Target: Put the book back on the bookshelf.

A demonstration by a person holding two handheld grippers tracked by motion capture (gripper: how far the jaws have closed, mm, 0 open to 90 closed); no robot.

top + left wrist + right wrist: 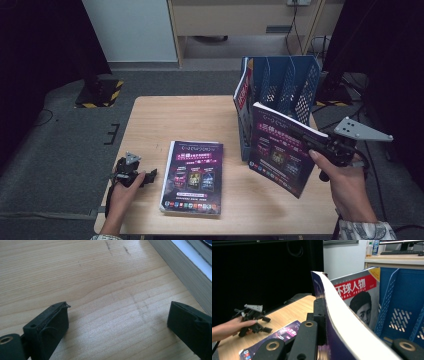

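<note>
The left tool (150,176) rests low on the tabletop (165,117), well to the left of the blue file rack (285,85); its jaws stand wide apart with only bare wood between them, so it holds nothing, and the left gripper view shows the paper edge of the flat magazine stack (185,272) just beyond its far jaw. That stack (192,177) lies face up on the tabletop, left of the rack and nearer the person, with its purple cover showing. Further right, the rack stands upright toward the back right of the tabletop, and a red-titled magazine (243,92) already stands in its leftmost slot. Just in front of the rack, the right tool (320,145) is clamped on a purple magazine (277,150), lifted clear of the tabletop and tilted, its top edge near the rack's front; in the right gripper view the jaws pinch the page block (342,322), which curves upward in front of the red-titled cover (357,287). Judging from this, the filing is partly done: one magazine is in the rack, one is in the air not yet slotted, and the stack still waits on the tabletop.
</note>
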